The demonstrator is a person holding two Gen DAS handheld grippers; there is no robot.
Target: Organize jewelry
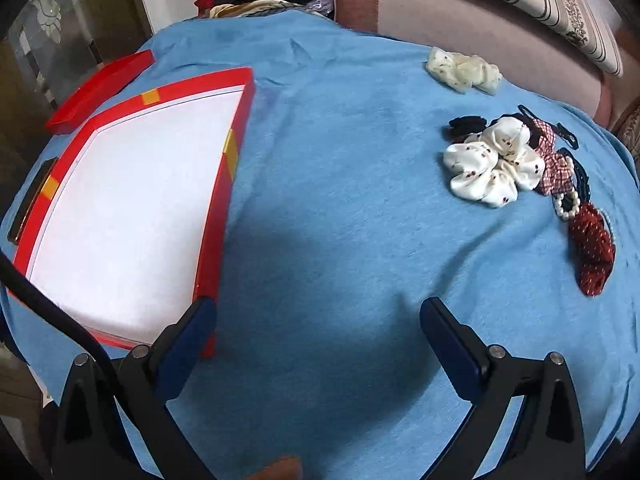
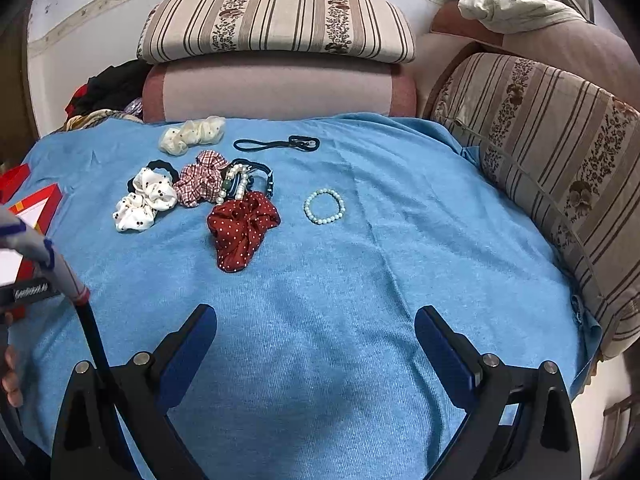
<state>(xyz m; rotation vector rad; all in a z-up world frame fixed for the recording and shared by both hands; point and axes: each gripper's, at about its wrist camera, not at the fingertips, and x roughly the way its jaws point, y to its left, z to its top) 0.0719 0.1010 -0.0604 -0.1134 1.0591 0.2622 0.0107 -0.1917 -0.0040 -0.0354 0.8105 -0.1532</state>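
You held both the left gripper (image 1: 316, 312) and the right gripper (image 2: 316, 320) wide apart and empty; the pearl bracelet (image 2: 324, 206), lying alone, suited a first pick for the red box (image 1: 224, 184).

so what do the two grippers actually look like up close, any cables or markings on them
Both the left gripper and right gripper are black angular frames with silver rivets and dark blue pads on the fingers. A black cable curves past the left one. In the right view a grey-and-blue sleeve shows, by a black part with white lettering too blurred to read.
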